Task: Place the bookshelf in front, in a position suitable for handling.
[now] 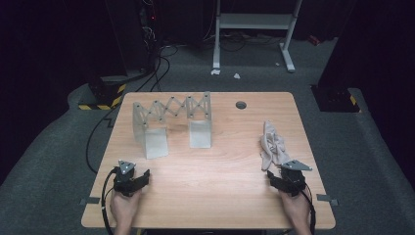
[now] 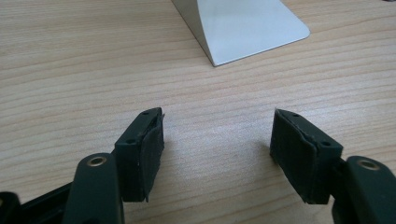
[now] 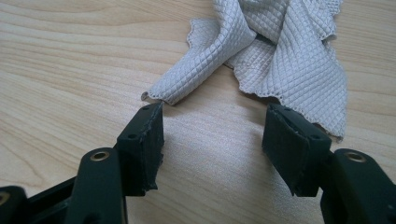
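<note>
Both grippers, left (image 2: 217,140) and right (image 3: 212,140), wide open and empty, crumpled cloth (image 3: 275,51) top cut off beyond.

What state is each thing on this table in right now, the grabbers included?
Left gripper: open, nothing between its jaws, low over bare wood.
Right gripper: open wide, jaws just short of the cloth's near edge.
Cloth: crumpled, lying loose on the table, not gripped.
Folding rack: upright, its scissor lattice stretched out between two end plates.
Table: wooden, level.
</note>
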`<state>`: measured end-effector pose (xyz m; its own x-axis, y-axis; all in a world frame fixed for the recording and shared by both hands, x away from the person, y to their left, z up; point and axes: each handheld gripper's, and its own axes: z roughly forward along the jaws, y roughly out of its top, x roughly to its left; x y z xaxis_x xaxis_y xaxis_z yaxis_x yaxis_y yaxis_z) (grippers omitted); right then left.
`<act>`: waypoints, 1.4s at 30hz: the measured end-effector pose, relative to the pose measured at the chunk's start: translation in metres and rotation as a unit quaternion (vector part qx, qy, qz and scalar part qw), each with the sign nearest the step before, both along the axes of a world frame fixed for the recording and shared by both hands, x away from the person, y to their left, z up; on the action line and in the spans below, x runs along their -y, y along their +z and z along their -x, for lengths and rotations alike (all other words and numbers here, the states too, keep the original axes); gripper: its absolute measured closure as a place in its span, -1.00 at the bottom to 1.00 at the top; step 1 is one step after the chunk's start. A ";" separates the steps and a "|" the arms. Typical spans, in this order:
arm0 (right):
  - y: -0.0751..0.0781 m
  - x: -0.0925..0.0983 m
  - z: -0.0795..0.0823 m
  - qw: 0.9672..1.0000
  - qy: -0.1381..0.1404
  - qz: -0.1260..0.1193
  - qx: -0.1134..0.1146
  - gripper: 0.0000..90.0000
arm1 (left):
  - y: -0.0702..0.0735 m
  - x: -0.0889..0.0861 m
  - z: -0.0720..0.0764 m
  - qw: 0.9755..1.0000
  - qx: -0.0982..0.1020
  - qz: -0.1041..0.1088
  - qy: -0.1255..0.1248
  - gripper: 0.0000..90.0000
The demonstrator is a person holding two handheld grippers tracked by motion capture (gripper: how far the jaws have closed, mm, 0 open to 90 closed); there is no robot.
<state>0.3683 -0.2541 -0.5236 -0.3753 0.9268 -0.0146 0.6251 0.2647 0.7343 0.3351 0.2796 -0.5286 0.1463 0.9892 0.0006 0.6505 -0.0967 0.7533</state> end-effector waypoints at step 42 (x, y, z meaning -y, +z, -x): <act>0.047 -0.094 -0.054 0.986 0.154 -0.057 0.002 0.17 | 0.061 -0.001 -0.035 0.997 0.037 0.057 0.024 -0.03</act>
